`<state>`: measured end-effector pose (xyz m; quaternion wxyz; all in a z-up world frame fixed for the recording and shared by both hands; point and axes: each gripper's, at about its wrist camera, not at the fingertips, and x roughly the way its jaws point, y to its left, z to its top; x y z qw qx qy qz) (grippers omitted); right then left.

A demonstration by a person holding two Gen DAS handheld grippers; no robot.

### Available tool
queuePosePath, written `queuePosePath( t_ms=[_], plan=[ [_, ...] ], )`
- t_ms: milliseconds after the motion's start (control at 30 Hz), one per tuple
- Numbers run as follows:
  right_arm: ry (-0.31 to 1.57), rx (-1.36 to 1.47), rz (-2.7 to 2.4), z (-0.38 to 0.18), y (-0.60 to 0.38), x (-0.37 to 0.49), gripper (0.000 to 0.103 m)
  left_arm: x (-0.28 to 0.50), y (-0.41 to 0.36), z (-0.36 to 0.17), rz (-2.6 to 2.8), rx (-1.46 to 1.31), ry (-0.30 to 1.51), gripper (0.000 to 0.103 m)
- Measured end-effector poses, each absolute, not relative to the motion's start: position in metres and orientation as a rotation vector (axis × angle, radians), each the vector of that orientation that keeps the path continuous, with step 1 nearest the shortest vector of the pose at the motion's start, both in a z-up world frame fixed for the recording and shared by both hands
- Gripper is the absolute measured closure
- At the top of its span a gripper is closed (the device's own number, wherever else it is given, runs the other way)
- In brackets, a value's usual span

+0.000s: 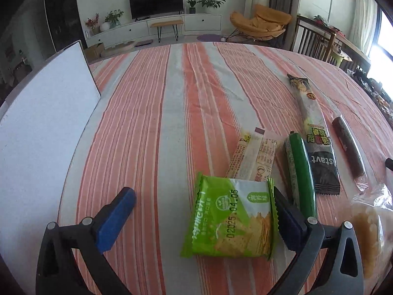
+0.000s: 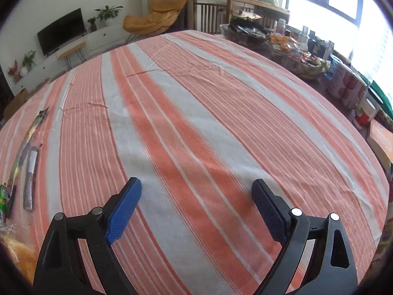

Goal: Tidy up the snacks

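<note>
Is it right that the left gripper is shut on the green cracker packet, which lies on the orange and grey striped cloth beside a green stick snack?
Not quite. In the left wrist view the left gripper is open: the green cracker packet lies between its blue pads, but the left pad stands well clear of it. The rest holds: the packet lies on the orange and grey striped cloth beside the green stick snack.

Glossy plastic film wraps the green cracker packet (image 1: 231, 217) and the long dark snack bar (image 1: 312, 132), both on a matt, finely creased woven striped tablecloth (image 2: 196, 113), while the fingers (image 2: 125, 211) carry textured blue rubbery pads.
</note>
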<state>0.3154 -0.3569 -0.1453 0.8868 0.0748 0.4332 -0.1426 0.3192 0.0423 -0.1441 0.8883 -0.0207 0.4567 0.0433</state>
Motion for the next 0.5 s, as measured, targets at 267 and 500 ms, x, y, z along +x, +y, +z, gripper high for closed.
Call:
queuePosePath(
  t_ms=[267, 500],
  plan=[
    [0.902, 0.175, -0.312, -0.146, -0.357, 0.333, 0.005, 0.338, 0.039, -0.143, 0.076, -0.039, 0.951, 0.0],
    [0.905, 0.171, -0.312, -0.146, -0.356, 0.333, 0.005, 0.337, 0.039, -0.143, 0.076, -0.04, 0.951, 0.0]
  ],
)
